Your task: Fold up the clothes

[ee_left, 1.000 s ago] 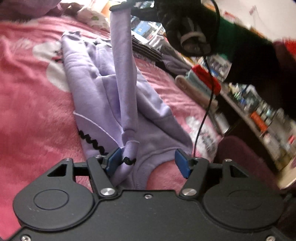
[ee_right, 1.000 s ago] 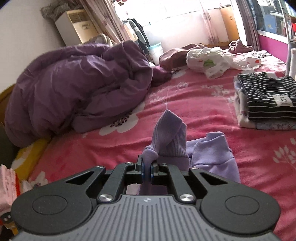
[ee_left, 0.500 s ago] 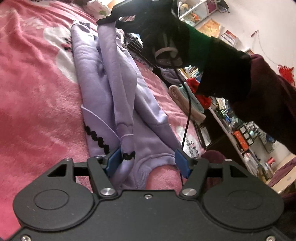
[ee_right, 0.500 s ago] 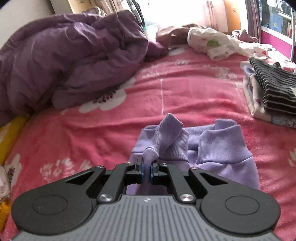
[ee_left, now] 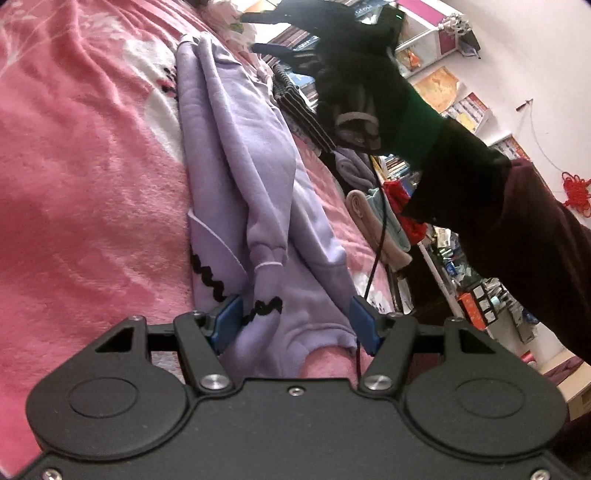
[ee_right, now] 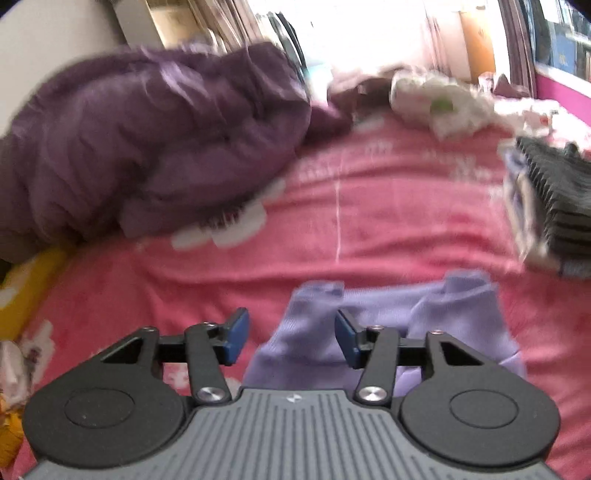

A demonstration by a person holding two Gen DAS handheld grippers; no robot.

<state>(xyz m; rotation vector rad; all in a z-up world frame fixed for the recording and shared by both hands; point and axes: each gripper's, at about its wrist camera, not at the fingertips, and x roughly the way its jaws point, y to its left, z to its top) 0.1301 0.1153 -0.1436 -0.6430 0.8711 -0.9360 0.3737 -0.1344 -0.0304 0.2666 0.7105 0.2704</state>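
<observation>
The pink blanket covers the bed and carries the lilac sweatshirt, which lies flat as a long narrow bundle. In the left wrist view its long axis runs straight away from the left gripper, from the near hem between the blue pads to the far end beside the right gripper, held in a black-gloved hand.

One sleeve lies along that same axis on top of the body; its cuff with black zigzag trim sits just inside the left pad.

The left gripper's fingers stand apart, pinching nothing, with the hem and cuff between them.

The right gripper is opening; the ribbed lilac edge lies below and between its parted pads, unpinched.

Judgement: each gripper is at one end, so a fold across the length suits either.
</observation>
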